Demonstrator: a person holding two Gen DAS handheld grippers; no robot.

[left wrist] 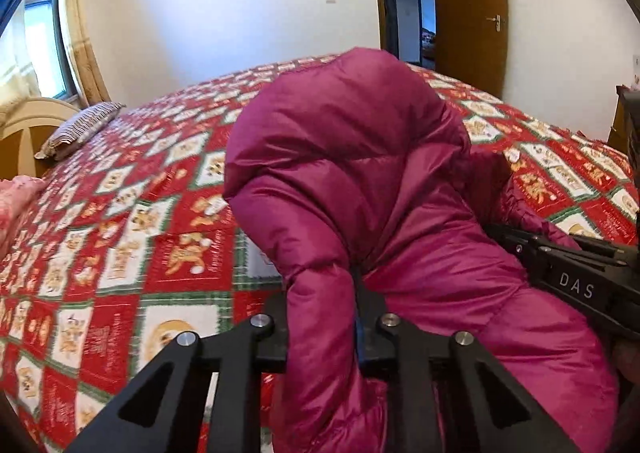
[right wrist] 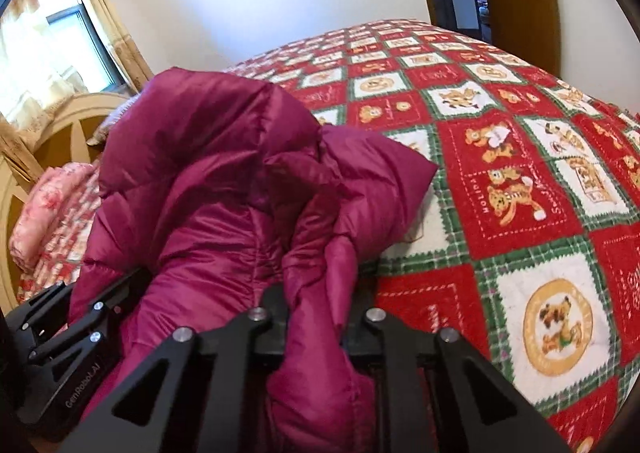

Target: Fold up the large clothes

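Partly bunched, the jacket (left wrist: pixel 352 173) hides both tools' (left wrist: pixel 324 313) fingertips.

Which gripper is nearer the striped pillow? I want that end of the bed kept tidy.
Left. The left gripper, shut on the magenta jacket, sits on the striped pillow's side; the right gripper holds the jacket farther away.
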